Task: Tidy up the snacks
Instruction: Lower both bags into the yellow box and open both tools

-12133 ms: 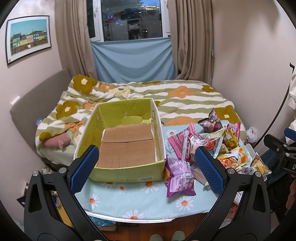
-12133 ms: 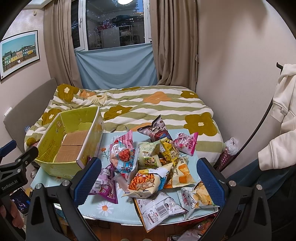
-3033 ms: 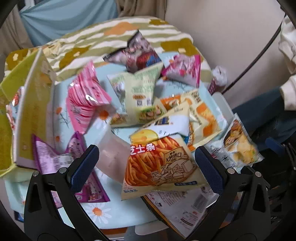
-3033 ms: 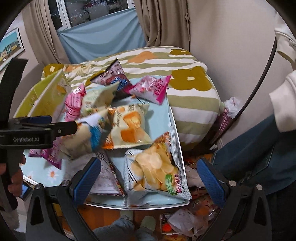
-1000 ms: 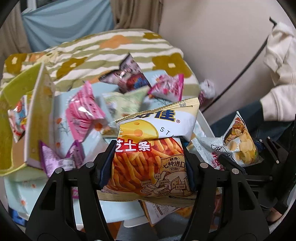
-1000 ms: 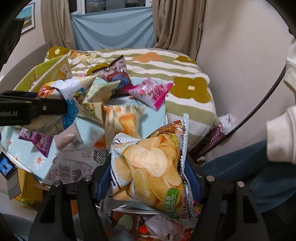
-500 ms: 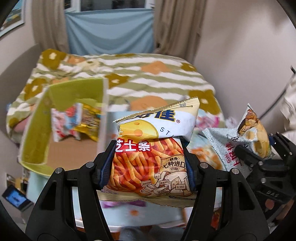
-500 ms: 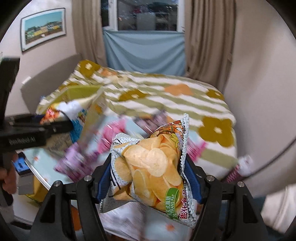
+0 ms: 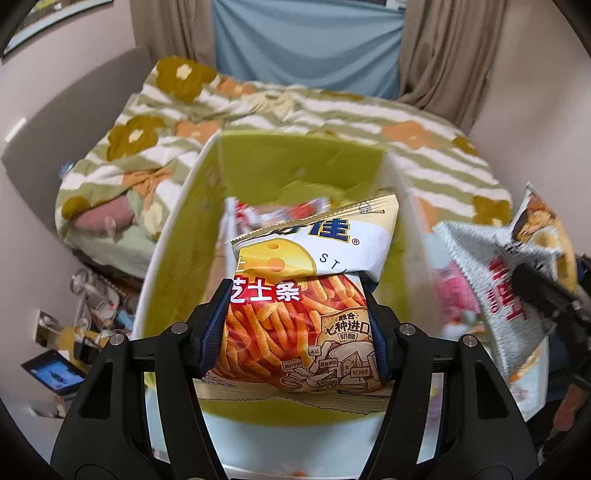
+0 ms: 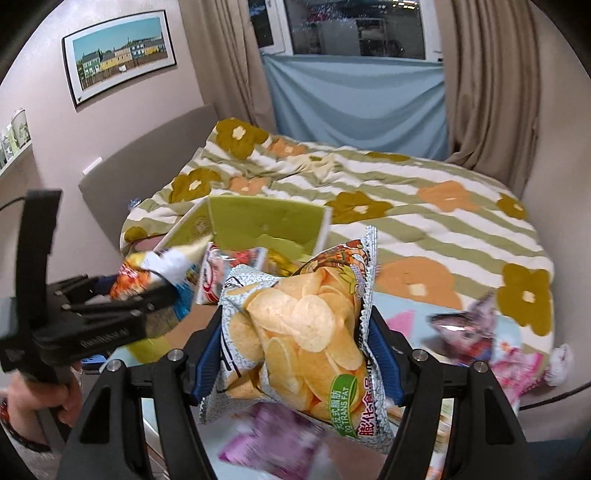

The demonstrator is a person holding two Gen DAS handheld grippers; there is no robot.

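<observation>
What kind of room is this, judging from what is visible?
Most likely a bedroom in a home: a bed with a flowered quilt fills the middle, beige curtains frame a window, and a framed picture hangs on the wall.

1. The cheese-stick bag (image 9: 303, 314) was glossy printed foil plastic.
2. The chip bag (image 10: 306, 325) had shiny, crinkled film.
3. The box (image 9: 295, 166) was matt cardboard.
4. The left tool (image 9: 299, 332) was matt black plastic with metal screws.
5. The bedspread (image 10: 424, 184) was soft cloth.
</observation>
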